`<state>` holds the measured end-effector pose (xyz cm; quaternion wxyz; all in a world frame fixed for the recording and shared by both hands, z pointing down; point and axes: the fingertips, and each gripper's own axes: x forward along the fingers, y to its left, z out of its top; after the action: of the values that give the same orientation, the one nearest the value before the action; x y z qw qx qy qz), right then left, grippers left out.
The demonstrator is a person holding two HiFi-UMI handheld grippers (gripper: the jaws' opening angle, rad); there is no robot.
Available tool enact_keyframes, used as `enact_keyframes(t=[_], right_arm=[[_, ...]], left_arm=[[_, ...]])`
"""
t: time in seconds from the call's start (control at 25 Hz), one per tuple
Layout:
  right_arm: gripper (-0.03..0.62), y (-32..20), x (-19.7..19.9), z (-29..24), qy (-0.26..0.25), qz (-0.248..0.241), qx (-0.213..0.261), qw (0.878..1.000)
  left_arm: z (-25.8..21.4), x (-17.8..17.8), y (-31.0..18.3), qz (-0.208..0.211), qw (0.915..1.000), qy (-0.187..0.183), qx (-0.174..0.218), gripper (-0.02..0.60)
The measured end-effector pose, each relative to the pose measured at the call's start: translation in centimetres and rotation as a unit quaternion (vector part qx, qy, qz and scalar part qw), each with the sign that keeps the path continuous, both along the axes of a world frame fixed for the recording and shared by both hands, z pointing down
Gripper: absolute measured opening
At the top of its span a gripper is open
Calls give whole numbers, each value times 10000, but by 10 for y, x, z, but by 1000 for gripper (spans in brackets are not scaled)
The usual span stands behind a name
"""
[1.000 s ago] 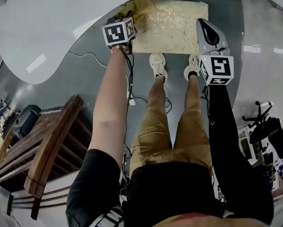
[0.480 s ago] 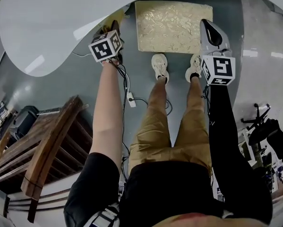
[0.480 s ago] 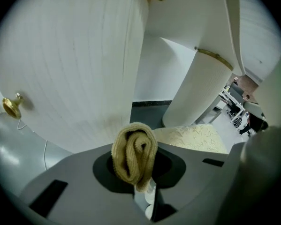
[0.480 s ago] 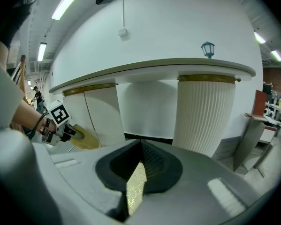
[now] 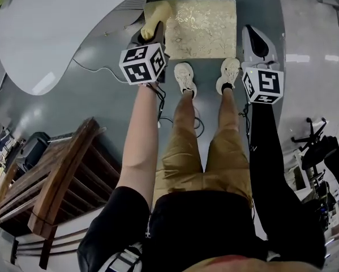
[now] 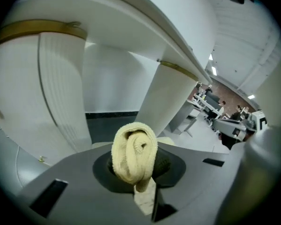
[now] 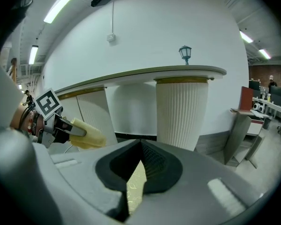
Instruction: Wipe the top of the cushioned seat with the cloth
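The cushioned seat (image 5: 200, 27) is a gold patterned pad at the top of the head view, just beyond the person's shoes. My left gripper (image 5: 152, 37) hovers at the seat's near left corner, shut on a bunched pale yellow cloth (image 5: 152, 26). In the left gripper view the cloth (image 6: 134, 154) fills the space between the jaws. My right gripper (image 5: 250, 34) hangs beside the seat's right edge, shut and empty; a sliver of the seat (image 7: 136, 184) shows under its jaws. The right gripper view also catches the left gripper (image 7: 56, 128) and the cloth (image 7: 88, 135).
A white curved counter (image 5: 61, 33) on fluted white columns (image 7: 182, 111) stands to the left and behind. Wooden furniture (image 5: 61, 174) sits at lower left. A cable with a power strip (image 5: 158, 115) lies on the grey floor. The shoes (image 5: 184, 75) stand against the seat's near edge.
The left gripper carried the cloth off the seat's left part out to the left, then came back to the seat's near left corner. The right gripper stayed put.
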<state>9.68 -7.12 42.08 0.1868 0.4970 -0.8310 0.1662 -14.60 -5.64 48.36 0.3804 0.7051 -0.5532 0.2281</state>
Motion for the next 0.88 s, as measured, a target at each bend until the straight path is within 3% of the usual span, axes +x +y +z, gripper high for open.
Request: enact_keyframes(t=[0.24, 0.4, 0.48, 0.56, 0.72, 0.88], right_arm=[[0, -1, 51, -4, -40, 197, 7, 9998], [0, -3, 83, -1, -49, 287, -20, 9996], [0, -2, 96, 3, -45, 315, -55, 9995], [0, -2, 105, 6, -36, 321, -96, 9994], [0, -1, 109, 13, -33, 319, -159, 9994], [0, 1, 95, 17, -70, 247, -218, 9994]], left_arm=[[-12, 137, -9, 716, 9942, 793, 75, 55], [-10, 227, -9, 1369, 9783, 1558, -3, 55], [9, 252, -10, 1496, 9744, 1664, -189, 55], [42, 255, -10, 1486, 9783, 1343, -534, 55], [95, 224, -10, 1288, 9863, 128, -1023, 55], [98, 190, -11, 1099, 9884, -158, -1038, 55]])
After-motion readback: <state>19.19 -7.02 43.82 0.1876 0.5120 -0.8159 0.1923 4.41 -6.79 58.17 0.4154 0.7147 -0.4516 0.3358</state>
